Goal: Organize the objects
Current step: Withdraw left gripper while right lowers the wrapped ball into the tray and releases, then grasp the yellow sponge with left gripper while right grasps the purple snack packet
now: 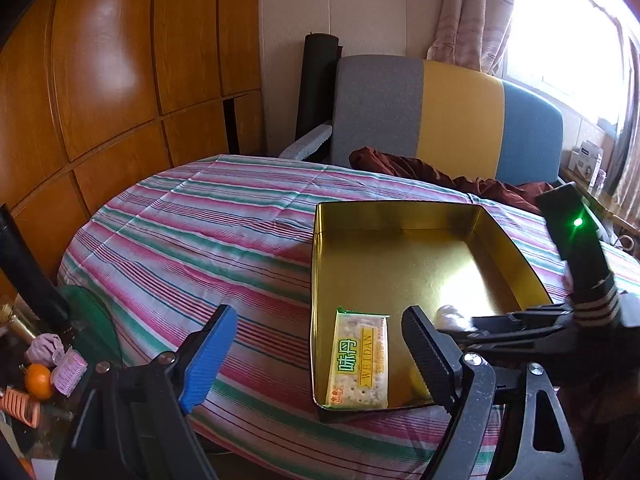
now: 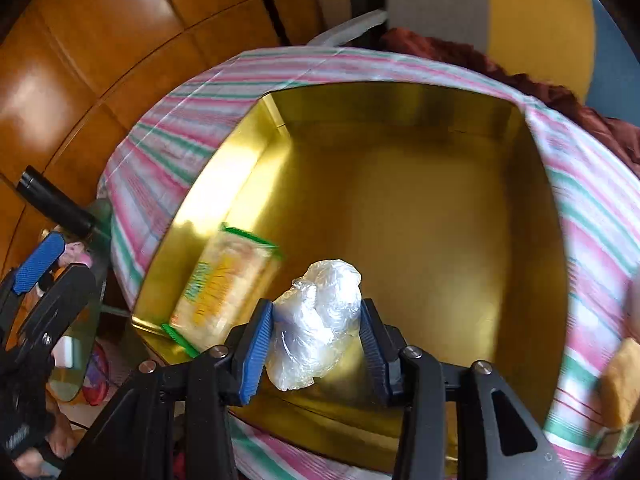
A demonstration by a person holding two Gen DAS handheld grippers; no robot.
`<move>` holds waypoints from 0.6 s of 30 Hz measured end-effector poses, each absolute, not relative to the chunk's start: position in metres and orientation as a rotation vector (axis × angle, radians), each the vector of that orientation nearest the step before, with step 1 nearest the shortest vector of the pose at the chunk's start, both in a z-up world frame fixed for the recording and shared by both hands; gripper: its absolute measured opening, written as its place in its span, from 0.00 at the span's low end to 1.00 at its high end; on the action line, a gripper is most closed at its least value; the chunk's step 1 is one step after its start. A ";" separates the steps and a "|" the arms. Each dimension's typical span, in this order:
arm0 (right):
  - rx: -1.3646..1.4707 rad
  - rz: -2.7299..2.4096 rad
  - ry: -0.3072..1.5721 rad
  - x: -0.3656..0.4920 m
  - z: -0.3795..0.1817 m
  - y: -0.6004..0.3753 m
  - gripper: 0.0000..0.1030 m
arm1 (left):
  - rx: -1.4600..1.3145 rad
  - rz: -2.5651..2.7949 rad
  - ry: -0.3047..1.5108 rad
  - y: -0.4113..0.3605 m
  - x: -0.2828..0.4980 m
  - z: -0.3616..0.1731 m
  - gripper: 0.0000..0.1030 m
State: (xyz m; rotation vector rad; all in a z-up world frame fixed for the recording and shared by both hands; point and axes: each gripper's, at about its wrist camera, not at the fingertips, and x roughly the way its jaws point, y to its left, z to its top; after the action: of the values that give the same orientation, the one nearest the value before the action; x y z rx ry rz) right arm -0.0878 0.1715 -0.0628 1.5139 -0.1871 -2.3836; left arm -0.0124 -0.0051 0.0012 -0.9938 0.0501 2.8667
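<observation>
Striped tablecloth (image 1: 200,216) under an open gold tin (image 2: 420,128), cracker packet (image 1: 360,360) lying flat inside at its near left corner.
Right gripper (image 2: 318,334) clamped on a crumpled clear plastic bag (image 2: 316,320) above the tin; left gripper (image 1: 316,356) spread wide, nothing between its pads, over the tin's near left edge.

A gold tin (image 1: 400,256) is seen on the striped cloth (image 1: 208,224) of the desk, with a cracker packet (image 1: 359,362) laid flat in its near left corner. The left tool (image 1: 320,354) is held wide apart and empty over the tin's near edge, while the right tool (image 1: 516,320) is seen reaching in from the right.
</observation>
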 end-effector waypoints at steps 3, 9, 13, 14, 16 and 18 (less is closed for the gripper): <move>1.498 -2.310 -0.209 -0.087 -0.069 0.161 0.47 | -0.990 2.875 0.041 -0.008 -0.013 0.002 0.84; 1.465 -2.309 -0.265 -0.078 -0.067 0.166 0.70 | -1.008 2.847 0.017 -0.011 -0.015 -0.002 0.87; 1.433 -2.374 -0.312 -0.065 -0.058 0.186 0.70 | -1.026 2.814 -0.011 -0.009 -0.016 -0.006 0.87; 1.426 -2.395 -0.322 -0.061 -0.056 0.191 0.70 | -1.039 2.805 -0.014 -0.008 -0.017 -0.008 0.87; 1.414 -2.450 -0.335 -0.052 -0.050 0.204 0.70 | -1.067 2.783 -0.026 -0.005 -0.018 -0.011 0.87; 1.403 -2.508 -0.345 -0.046 -0.045 0.217 0.72 | -1.078 2.763 -0.029 -0.001 -0.018 -0.013 0.87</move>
State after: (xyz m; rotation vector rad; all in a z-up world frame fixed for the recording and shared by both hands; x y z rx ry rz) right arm -0.0460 0.2173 -0.0446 1.4032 -0.3448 -2.5082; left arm -0.0179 -0.0014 -0.0131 -1.0781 -0.0285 2.7632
